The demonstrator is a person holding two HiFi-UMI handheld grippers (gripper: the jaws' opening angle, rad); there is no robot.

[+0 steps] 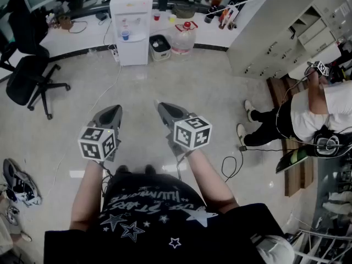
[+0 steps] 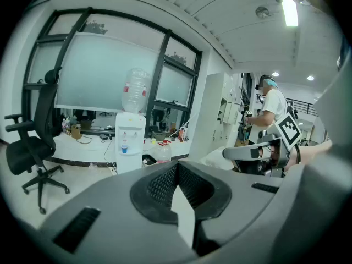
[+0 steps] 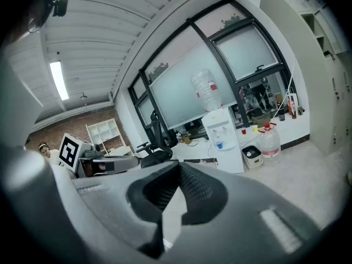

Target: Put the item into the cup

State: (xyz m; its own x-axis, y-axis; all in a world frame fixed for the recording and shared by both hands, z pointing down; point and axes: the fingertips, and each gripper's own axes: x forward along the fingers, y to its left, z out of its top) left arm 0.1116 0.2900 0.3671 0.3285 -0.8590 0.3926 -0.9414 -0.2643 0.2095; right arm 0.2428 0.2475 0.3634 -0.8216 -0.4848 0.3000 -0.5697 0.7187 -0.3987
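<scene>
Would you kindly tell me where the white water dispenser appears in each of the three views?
Head view: the water dispenser stands at top, left of centre, by the far counter.
Left gripper view: left of centre, under the windows.
Right gripper view: right of centre, under the windows.
Shared landmark: the red-capped water jug stands on the floor to its right in every view.

Open floor (image 1: 181,76) ahead, water dispenser (image 1: 131,29) beyond
</scene>
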